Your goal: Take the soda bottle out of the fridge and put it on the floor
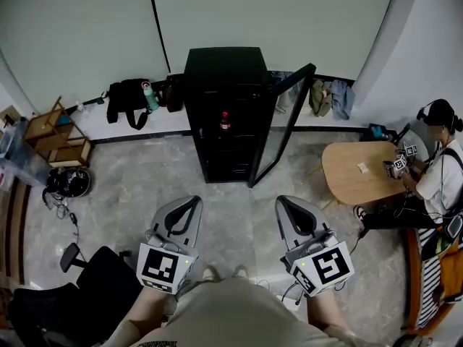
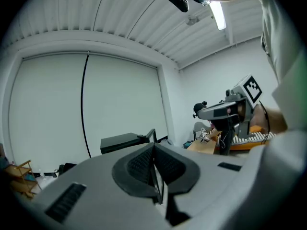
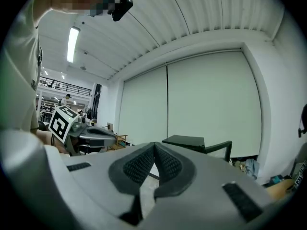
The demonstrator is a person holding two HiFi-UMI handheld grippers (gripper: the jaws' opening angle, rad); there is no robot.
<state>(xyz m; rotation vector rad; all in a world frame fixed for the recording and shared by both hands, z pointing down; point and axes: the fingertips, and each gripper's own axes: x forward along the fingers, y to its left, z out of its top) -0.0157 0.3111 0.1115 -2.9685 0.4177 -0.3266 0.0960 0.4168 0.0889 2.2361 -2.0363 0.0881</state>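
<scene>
A black fridge [image 1: 223, 114] stands against the far wall with its glass door [image 1: 283, 125] swung open to the right. Inside it, on a shelf, stands the soda bottle [image 1: 225, 121] with a red cap. My left gripper [image 1: 185, 210] and right gripper [image 1: 288, 210] are held side by side well short of the fridge, above the floor, both shut with nothing between the jaws. In the left gripper view the fridge top [image 2: 125, 140] shows beyond the closed pads [image 2: 144, 164]. The right gripper view shows the fridge [image 3: 188, 142] past its closed pads [image 3: 165, 163].
A round wooden table [image 1: 362, 170] with a seated person [image 1: 438, 172] is at the right. A wooden rack [image 1: 58, 136] and a helmet [image 1: 69, 181] lie at the left, bags [image 1: 130, 100] against the wall, and a black office chair [image 1: 79, 288] at the lower left.
</scene>
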